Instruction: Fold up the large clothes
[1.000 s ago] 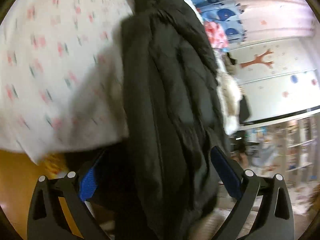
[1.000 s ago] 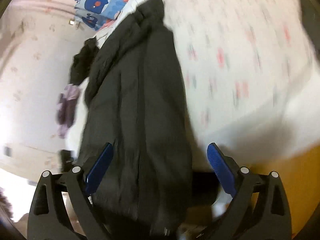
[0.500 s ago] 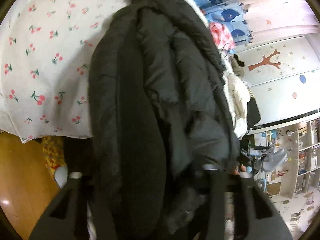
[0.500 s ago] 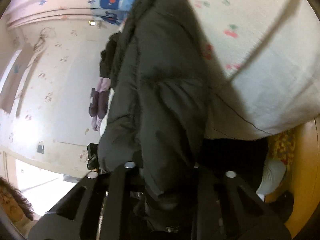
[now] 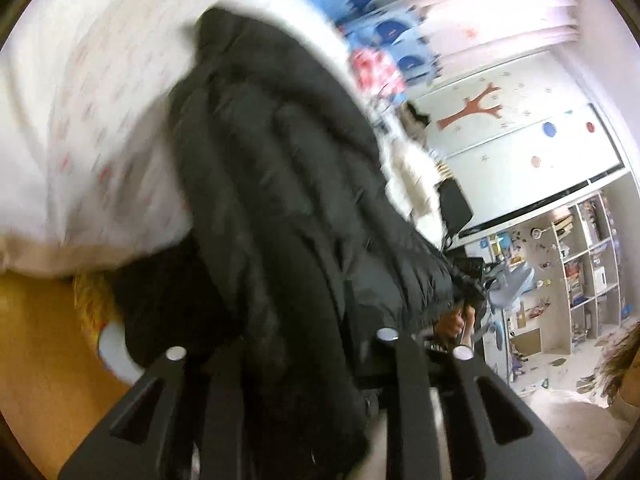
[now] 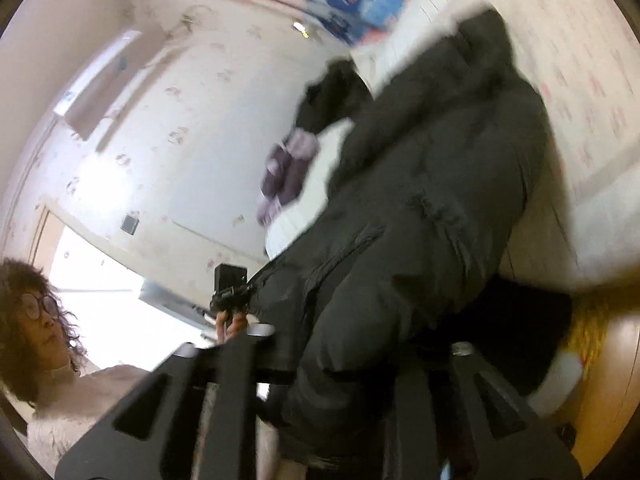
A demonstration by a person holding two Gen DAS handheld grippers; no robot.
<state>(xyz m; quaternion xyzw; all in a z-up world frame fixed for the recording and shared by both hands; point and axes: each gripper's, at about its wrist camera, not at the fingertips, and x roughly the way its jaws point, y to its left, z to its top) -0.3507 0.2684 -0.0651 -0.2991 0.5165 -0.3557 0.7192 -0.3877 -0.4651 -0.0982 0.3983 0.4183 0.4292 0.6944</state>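
A large black puffer jacket (image 5: 280, 180) lies lengthwise on the bed and hangs over its near edge. In the left wrist view its lower end is bunched between the fingers of my left gripper (image 5: 304, 360), whose jaws are opening slightly while the fabric still fills the gap. In the right wrist view the same jacket (image 6: 432, 200) bulges between the fingers of my right gripper (image 6: 332, 352); these jaws are opening too, with thick padding still pressed between them. Both pictures are blurred by motion.
The bed sheet (image 5: 100, 100) is white with small red flowers. Other clothes are piled at the bed's far side, among them a white garment (image 5: 416, 176) and a purple one (image 6: 288, 176). Wooden floor (image 5: 40, 360) lies below. A person (image 6: 36, 320) stands at left.
Both grippers went from wide open around the jacket's lower end to closed on it. Both then rose, lifting that end, and the right view tilted upward.
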